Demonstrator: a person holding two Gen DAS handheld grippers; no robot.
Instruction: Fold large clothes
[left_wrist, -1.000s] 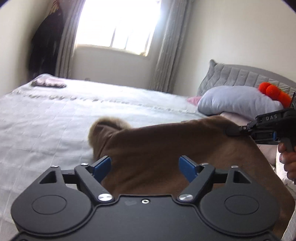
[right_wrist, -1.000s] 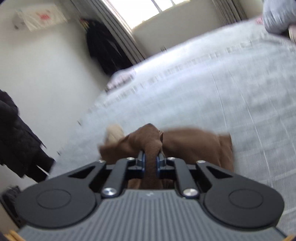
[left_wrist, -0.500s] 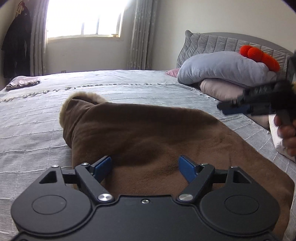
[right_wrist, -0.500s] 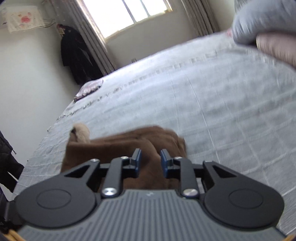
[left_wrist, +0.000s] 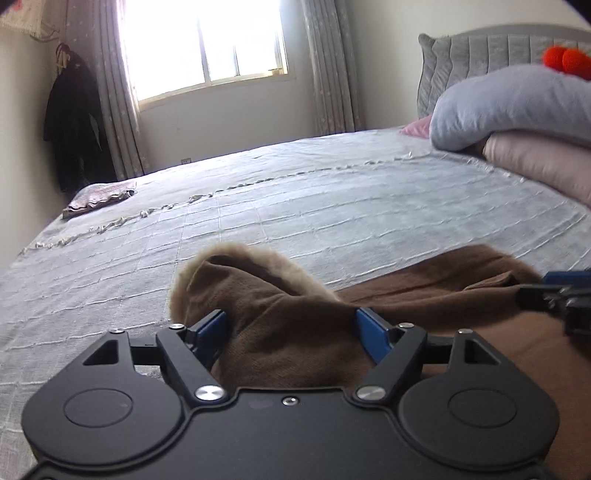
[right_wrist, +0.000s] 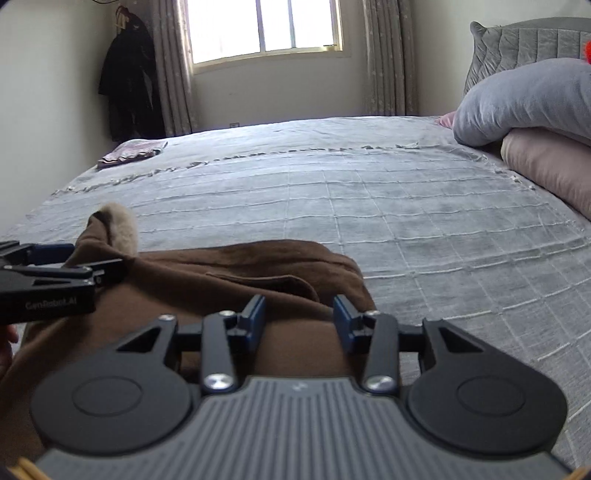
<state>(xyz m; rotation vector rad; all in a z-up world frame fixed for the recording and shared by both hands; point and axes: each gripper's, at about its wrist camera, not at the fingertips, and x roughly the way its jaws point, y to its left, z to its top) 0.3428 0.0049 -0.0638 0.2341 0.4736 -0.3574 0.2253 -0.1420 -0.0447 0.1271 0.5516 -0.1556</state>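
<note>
A brown garment (left_wrist: 295, 332) with a beige fur-trimmed hood (left_wrist: 236, 258) lies folded on the grey bedspread (left_wrist: 295, 206). My left gripper (left_wrist: 291, 328) is open, its blue pads on either side of a raised fold of the hood end. My right gripper (right_wrist: 299, 317) is open and empty, just over the garment's (right_wrist: 221, 273) right edge. The right gripper's tip shows at the right of the left wrist view (left_wrist: 554, 291). The left gripper shows at the left of the right wrist view (right_wrist: 55, 280), beside the fur trim (right_wrist: 122, 225).
Grey and pink pillows (left_wrist: 517, 110) lie stacked at the padded headboard (right_wrist: 517, 40) on the right. A small folded cloth (right_wrist: 129, 151) lies at the far left corner of the bed. A dark coat (right_wrist: 127, 77) hangs by the curtained window (right_wrist: 266, 26).
My right gripper has let go of the brown garment and opened, dropping low over its right edge. The garment settled flat on the bed. My left gripper moved in around the hood end.
</note>
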